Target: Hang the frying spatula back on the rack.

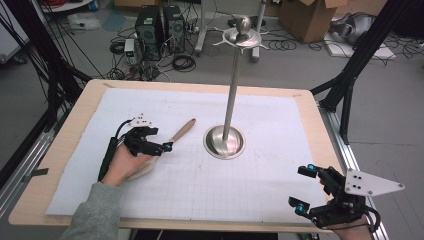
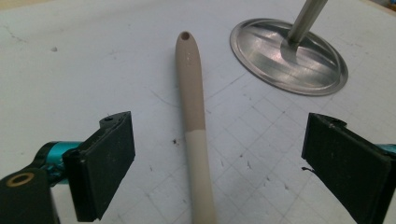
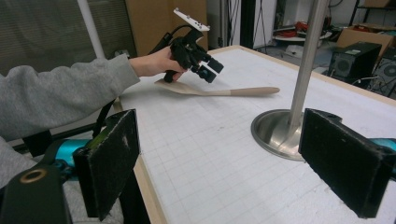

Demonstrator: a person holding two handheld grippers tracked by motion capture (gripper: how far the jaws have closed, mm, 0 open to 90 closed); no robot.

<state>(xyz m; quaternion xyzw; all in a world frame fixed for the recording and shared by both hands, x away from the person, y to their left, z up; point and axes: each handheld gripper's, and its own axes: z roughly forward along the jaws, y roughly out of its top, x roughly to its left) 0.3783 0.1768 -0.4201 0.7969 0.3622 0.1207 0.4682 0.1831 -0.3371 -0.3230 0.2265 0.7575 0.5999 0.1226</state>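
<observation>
Even indoor light, soft faint shadows, mild glare on the steel base (image 2: 289, 58) (streaky), slight overall softness

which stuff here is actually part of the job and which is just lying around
In the job:
- wooden spatula, flat on the white mat, its handle between the open jaws
- left gripper, lowered over that handle
- possibly the steel hanging stand, close beside it

Just about:
- right gripper, open at the table's near corner
- computer towers
- cardboard box

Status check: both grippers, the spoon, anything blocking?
Left gripper open, jaws either side of the spoon handle, not gripping. Right gripper open, holding nothing, at the table's near right. Metal stand beside the spoon, nothing blocking.
</observation>
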